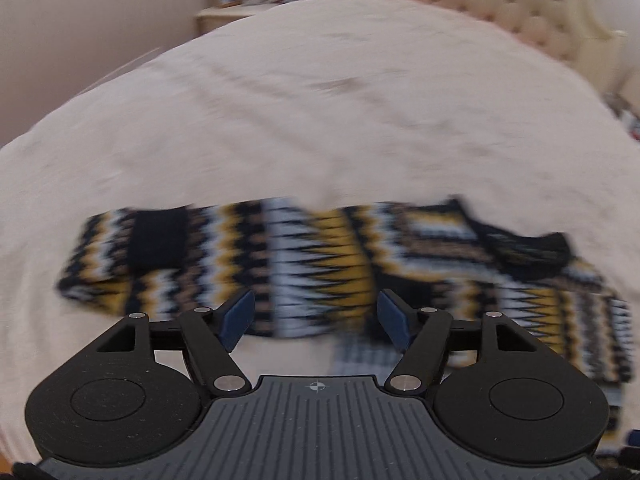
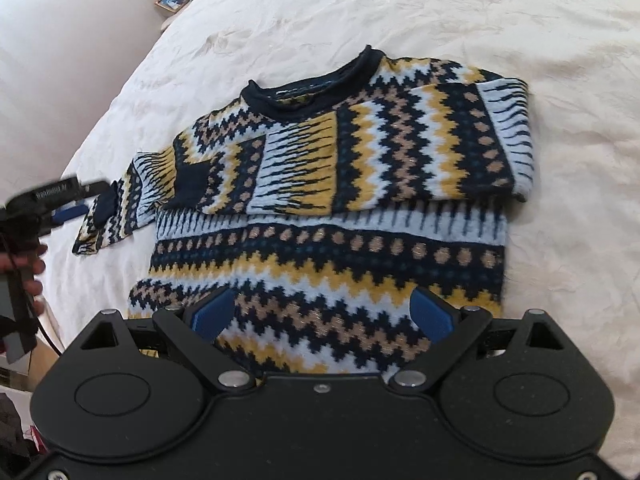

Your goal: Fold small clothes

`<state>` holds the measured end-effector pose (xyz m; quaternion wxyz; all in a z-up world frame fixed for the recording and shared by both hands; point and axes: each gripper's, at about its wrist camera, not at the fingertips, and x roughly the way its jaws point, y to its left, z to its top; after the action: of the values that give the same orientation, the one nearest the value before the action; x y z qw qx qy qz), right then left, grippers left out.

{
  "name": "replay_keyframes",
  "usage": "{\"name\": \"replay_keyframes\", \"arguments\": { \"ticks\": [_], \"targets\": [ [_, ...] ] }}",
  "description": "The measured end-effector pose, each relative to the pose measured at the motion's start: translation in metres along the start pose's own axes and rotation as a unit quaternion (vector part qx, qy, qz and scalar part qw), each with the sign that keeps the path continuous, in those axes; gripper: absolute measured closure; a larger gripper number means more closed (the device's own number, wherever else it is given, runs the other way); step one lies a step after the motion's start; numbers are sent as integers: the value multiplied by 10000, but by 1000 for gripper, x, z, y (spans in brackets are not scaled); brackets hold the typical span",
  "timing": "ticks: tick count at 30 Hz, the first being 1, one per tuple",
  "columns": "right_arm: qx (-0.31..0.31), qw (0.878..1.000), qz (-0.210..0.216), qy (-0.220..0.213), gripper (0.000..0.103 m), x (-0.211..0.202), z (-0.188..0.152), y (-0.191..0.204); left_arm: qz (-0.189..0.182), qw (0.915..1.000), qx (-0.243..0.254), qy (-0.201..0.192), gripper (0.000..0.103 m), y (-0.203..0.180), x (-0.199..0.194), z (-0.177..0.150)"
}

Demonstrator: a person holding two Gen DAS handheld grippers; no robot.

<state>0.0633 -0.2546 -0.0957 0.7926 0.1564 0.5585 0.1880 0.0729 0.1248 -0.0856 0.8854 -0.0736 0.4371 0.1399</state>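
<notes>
A knitted sweater (image 2: 328,216) with navy, yellow, white and tan zigzag bands lies flat on the cream bedspread (image 2: 440,12). Its right sleeve is folded across the chest. Its left sleeve (image 2: 108,212) stretches out to the left. My right gripper (image 2: 322,314) is open and empty above the sweater's hem. My left gripper (image 1: 316,316) is open and empty just above the left sleeve (image 1: 248,264), which is blurred in the left wrist view. The left gripper also shows at the left edge of the right wrist view (image 2: 68,204), next to the sleeve cuff.
A padded headboard (image 1: 500,4) stands behind the bed. A bedside table (image 1: 236,8) with a picture frame (image 2: 171,1) and small items stands at the bed's far left corner. The bed's left edge drops off near the person's hand (image 2: 28,276).
</notes>
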Motion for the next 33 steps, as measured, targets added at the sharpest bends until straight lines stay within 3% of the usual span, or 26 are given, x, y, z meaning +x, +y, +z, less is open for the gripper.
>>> {"name": "replay_keyframes", "arguments": {
  "ticks": [4, 6, 9, 13, 21, 28, 31, 33],
  "targets": [
    [97, 9999, -87, -79, 8, 9, 2, 14, 720, 9971, 193, 161, 37, 32, 13, 3],
    [27, 9998, -163, -134, 8, 14, 5, 25, 1246, 9913, 398, 172, 37, 44, 20, 3],
    [-140, 9992, -262, -262, 8, 21, 9, 43, 1392, 9882, 542, 333, 37, 68, 33, 3],
    [-281, 9990, -296, -194, 8, 33, 18, 63, 1820, 9817, 497, 246, 37, 95, 44, 6],
    [-284, 9983, -513, 47, 8, 53, 29, 85, 2101, 9745, 731, 308, 37, 127, 74, 8],
    [-268, 9984, -448, 235, 11, 58, 31, 89, 1692, 9840, 254, 500, 43, 147, 89, 13],
    [-210, 9985, -434, 277, 11, 59, 31, 87, 1706, 9831, 478, 462, 44, 141, 88, 7],
    [-193, 9985, -421, 307, 12, 59, 32, 86, 1625, 9843, 549, 417, 53, 141, 88, 5]
  ]
}}
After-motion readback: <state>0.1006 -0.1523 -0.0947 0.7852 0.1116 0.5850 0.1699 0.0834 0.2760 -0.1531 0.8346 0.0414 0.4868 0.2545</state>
